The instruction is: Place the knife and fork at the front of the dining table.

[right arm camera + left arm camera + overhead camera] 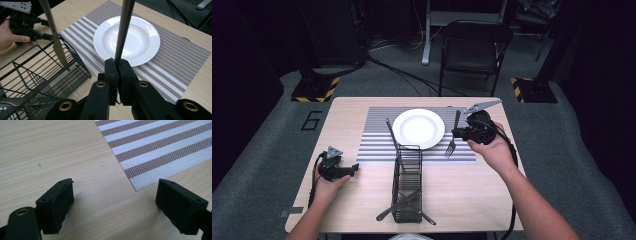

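While left claw (115, 202) gapes — right claw (117, 72) grips fork (453, 134).

The worktop (50, 150) was pale wood with a fine, matt grain. The placemat (160, 147) was a coarse woven mesh in brown and white stripes. The plate (140, 37) was white and glossy, catching the light. The fork (452, 135) looked like dull metal, the basket (408, 185) black wire. The left tool (115, 202) had matt black, rubbery pads.
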`<action>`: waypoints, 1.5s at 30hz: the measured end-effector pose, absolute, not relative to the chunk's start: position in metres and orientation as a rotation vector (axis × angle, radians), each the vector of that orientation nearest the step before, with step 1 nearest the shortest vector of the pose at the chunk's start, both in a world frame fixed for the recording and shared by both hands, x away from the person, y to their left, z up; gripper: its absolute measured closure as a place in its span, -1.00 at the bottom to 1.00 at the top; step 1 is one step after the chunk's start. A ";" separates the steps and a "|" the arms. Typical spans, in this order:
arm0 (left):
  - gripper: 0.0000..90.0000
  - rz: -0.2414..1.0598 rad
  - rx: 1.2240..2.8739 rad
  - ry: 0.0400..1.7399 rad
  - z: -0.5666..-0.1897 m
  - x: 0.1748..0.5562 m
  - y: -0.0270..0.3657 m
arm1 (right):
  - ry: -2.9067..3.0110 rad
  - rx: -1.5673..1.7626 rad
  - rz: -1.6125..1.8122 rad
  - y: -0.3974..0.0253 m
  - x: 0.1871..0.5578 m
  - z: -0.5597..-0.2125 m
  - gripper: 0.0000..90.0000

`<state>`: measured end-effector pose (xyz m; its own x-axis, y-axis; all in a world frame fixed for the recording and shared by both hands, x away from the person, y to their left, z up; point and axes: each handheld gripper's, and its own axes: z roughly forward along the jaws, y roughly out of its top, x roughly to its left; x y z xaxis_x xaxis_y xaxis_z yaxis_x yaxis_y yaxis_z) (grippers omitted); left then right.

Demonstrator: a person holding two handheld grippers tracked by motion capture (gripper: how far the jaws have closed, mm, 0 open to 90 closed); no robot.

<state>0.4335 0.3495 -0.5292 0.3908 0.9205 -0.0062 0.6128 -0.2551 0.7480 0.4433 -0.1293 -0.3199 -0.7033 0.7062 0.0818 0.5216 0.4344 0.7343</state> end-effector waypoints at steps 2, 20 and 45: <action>-0.67 0.582 1.974 1.311 -0.529 0.433 0.349 | 2.444 1.079 1.120 -0.132 0.447 -0.324 0.95; -0.67 0.579 1.975 1.310 -0.529 0.434 0.350 | 2.417 1.147 1.053 -0.139 0.468 -0.349 0.95; -0.67 0.580 1.976 1.308 -0.529 0.433 0.349 | 2.436 1.260 0.966 -0.129 0.498 -0.396 0.95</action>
